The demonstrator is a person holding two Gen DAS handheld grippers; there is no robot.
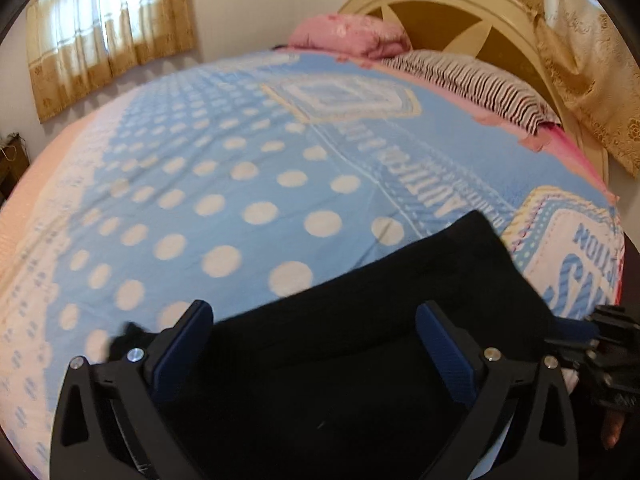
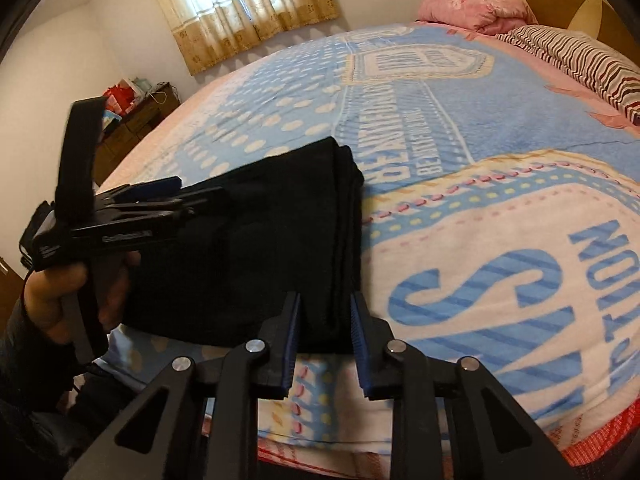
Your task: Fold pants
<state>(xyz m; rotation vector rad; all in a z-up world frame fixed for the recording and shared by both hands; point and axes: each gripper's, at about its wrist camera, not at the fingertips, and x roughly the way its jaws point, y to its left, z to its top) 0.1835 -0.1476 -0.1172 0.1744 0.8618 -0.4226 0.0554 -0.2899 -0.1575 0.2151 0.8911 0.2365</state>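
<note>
Judging pants point(image 2: 256, 248) soft, limp, layered: right claw point(image 2: 325, 312) pinching near folded edge; left claw point(image 1: 314, 320) spread above.

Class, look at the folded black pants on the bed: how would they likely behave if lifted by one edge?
The black pants are soft cloth, so they would probably sag. The layers stacked along their right edge might slide apart. Lying flat on the bedspread, they look unlikely to roll.
</note>
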